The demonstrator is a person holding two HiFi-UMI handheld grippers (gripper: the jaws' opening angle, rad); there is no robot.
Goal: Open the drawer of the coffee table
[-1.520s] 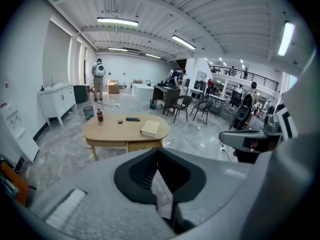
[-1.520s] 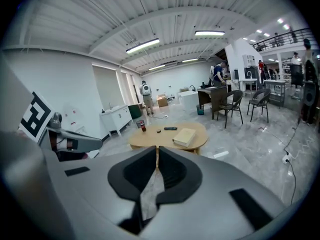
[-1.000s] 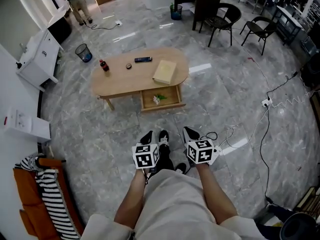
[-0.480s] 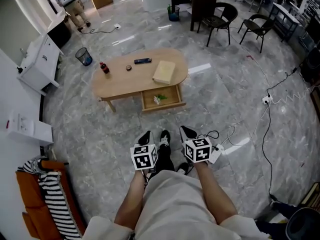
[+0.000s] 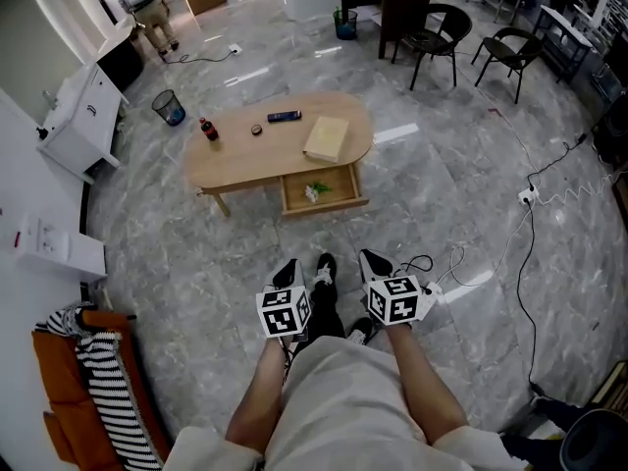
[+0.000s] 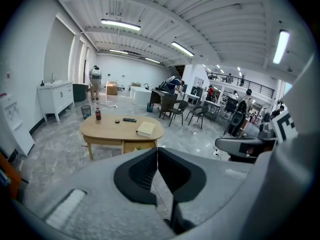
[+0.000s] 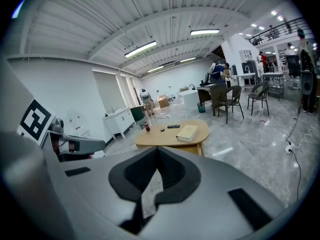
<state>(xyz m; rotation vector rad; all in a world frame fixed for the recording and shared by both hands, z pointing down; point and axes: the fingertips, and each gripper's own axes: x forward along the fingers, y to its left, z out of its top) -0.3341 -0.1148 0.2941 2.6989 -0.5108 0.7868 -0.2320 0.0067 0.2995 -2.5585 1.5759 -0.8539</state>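
The oval wooden coffee table stands on the grey marble floor some way ahead of me. Its drawer is pulled out towards me, with a small green and white thing inside. A tan book, a dark remote, a small round object and a cola bottle lie on top. My left gripper and right gripper hang side by side near my feet, far from the table. Both are shut with nothing between the jaws, as seen on the left gripper and the right gripper. The table shows beyond each.
A mesh bin and a white cabinet stand left of the table. Black chairs and a desk are at the back right. Cables and a power strip run over the floor at right. An orange seat with striped cloth is at lower left.
The head view has shifted a little. Both grippers stay shut and still in front of me, and the drawer stands pulled out as before.
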